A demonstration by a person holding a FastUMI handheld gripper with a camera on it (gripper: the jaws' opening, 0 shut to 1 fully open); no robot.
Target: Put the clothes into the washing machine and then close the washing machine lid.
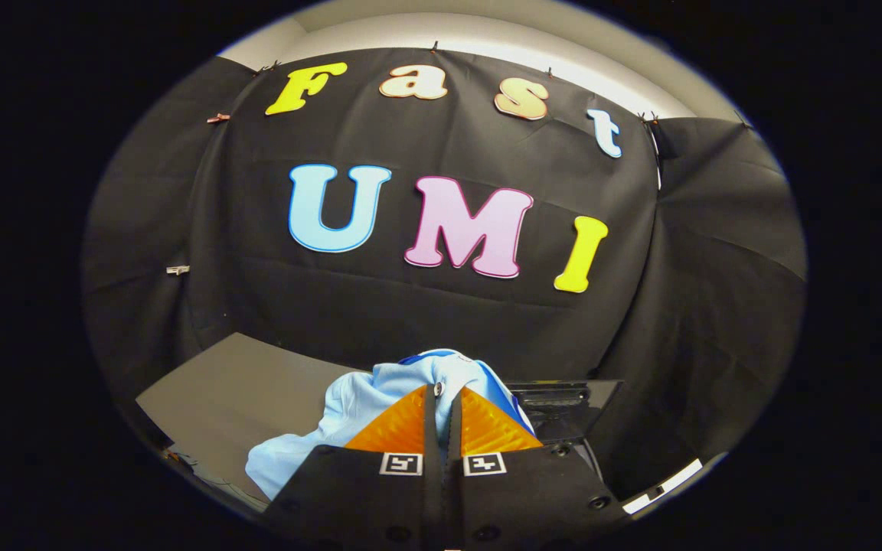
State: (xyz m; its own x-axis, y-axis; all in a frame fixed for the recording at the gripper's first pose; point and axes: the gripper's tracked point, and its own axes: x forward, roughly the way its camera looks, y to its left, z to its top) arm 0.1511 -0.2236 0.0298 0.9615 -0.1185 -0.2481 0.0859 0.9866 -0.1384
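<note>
The tool (442,394) has its two orange fingers (399,425) pressed almost together, pinching a fold of the light blue garment (364,402) at their tips. The garment bunches around and just beyond the fingertips and hangs down on the tool's left side, over the grey counter (234,383). It has darker blue trim near its top, so it may be a shirt, though its exact cut cannot be told.

Just right of the garment, beyond the right finger, sits a dark, glossy panel (563,402); this may be part of the washing machine or its lid, but that is unclear from here.

The cloth looks light and limp. It will sag and swing freely, and trailing ends could catch on an edge when lowered into a drum. A pinch on a bunched, several-layer fold near the middle should hold better than a single thin edge, which could slip from the ridged pads.
</note>
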